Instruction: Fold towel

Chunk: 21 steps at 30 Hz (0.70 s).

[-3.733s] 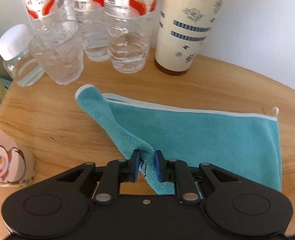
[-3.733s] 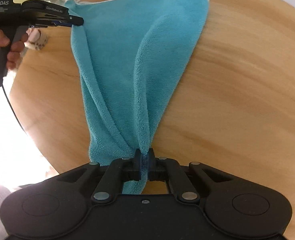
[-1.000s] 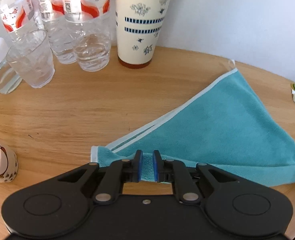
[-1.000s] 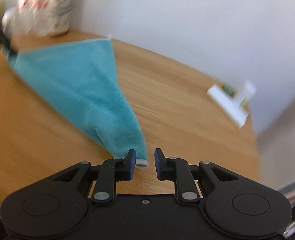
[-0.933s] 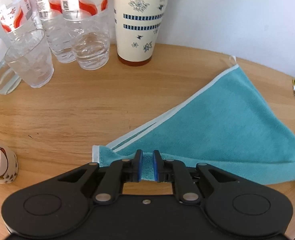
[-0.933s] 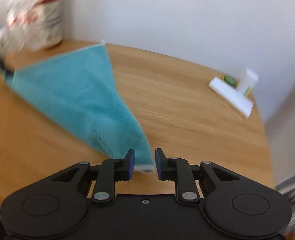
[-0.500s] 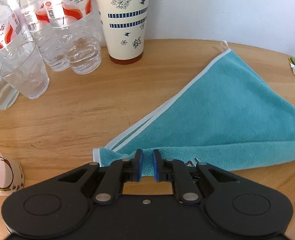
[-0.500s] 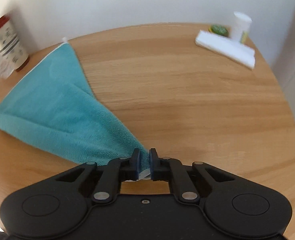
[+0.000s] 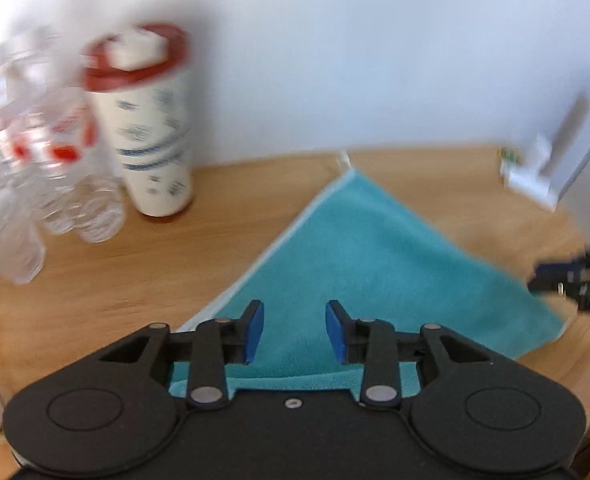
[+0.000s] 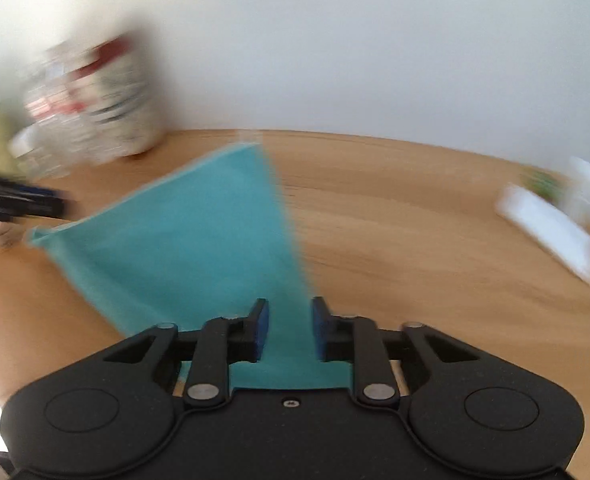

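Note:
A teal towel [image 9: 375, 264] with a white hem lies folded into a triangle on the round wooden table [image 9: 175, 264]. My left gripper [image 9: 294, 330] hovers open over its near edge, nothing between the blue pads. In the right wrist view the same towel [image 10: 199, 240] spreads away from my right gripper [image 10: 288, 327], which is also open above the towel's near corner. The right gripper's tip [image 9: 555, 280] shows at the towel's right corner in the left wrist view. The left gripper's tip [image 10: 27, 200] shows at the towel's left corner. Both views are motion-blurred.
A patterned tumbler with a red lid [image 9: 151, 136] and several clear water bottles [image 9: 35, 168] stand at the back left. A white flat item and small containers [image 10: 551, 228] sit at the table's right side. A white wall runs behind the table.
Both grippers have opened and let go of the towel corners, and both have lifted and tilted up, so the views show more wall. The towel stays as a triangle.

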Motion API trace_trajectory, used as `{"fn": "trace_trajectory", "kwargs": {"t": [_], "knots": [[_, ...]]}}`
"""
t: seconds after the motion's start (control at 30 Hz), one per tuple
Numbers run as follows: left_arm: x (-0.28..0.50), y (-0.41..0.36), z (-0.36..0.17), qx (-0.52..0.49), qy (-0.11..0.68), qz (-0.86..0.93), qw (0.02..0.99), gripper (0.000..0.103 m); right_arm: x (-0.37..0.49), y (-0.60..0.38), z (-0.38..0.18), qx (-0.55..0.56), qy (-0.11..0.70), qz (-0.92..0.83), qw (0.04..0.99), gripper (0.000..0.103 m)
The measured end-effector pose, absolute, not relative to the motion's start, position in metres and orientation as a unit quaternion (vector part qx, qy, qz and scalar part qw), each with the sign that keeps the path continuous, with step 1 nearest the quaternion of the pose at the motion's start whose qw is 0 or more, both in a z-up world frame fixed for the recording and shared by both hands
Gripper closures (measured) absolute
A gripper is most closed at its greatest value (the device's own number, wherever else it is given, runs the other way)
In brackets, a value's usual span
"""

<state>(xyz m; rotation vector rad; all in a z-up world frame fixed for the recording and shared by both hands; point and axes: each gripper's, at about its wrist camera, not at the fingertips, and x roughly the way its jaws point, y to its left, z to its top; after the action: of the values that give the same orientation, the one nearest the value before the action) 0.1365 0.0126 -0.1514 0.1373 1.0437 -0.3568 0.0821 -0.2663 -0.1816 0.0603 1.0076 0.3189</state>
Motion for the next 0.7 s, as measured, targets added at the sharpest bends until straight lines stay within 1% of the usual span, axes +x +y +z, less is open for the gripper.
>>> {"fn": "trace_trajectory", "kwargs": {"t": [0.07, 0.13, 0.2, 0.3, 0.43, 0.47, 0.5, 0.53, 0.63, 0.7], "knots": [[0.135, 0.004, -0.165, 0.087, 0.506, -0.177, 0.84, 0.075, 0.097, -0.248, -0.196, 0.019, 0.491, 0.176, 0.853, 0.087], [0.132, 0.002, -0.174, 0.112, 0.51, -0.18, 0.834, 0.075, 0.105, -0.241, -0.208, 0.001, 0.494, 0.161, 0.855, 0.087], [0.128, 0.008, -0.184, 0.124, 0.524, -0.194, 0.82, 0.074, 0.11, -0.248, -0.219, 0.0, 0.507, 0.127, 0.853, 0.087], [0.116, 0.023, -0.195, 0.158, 0.527, -0.181, 0.815, 0.073, 0.103, -0.263, -0.219, 0.021, 0.515, 0.108, 0.85, 0.087], [0.112, 0.041, -0.195, 0.148, 0.531, -0.169, 0.817, 0.073, 0.091, -0.276, -0.214, 0.022, 0.528, 0.095, 0.844, 0.087], [0.113, 0.045, -0.193, 0.14, 0.531, -0.163, 0.819, 0.073, 0.088, -0.278, -0.212, 0.022, 0.531, 0.096, 0.841, 0.086], [0.114, 0.048, -0.189, 0.134, 0.529, -0.157, 0.823, 0.073, 0.086, -0.277, -0.206, 0.021, 0.529, 0.1, 0.842, 0.082], [0.115, 0.049, -0.186, 0.129, 0.523, -0.151, 0.829, 0.073, 0.084, -0.275, -0.203, 0.02, 0.526, 0.106, 0.843, 0.082], [0.117, 0.055, -0.177, 0.11, 0.497, -0.133, 0.85, 0.073, 0.073, -0.258, -0.19, 0.021, 0.514, 0.175, 0.84, 0.081], [0.125, 0.054, -0.183, 0.122, 0.494, -0.118, 0.853, 0.073, 0.066, -0.241, -0.192, -0.009, 0.517, 0.21, 0.83, 0.081]]}}
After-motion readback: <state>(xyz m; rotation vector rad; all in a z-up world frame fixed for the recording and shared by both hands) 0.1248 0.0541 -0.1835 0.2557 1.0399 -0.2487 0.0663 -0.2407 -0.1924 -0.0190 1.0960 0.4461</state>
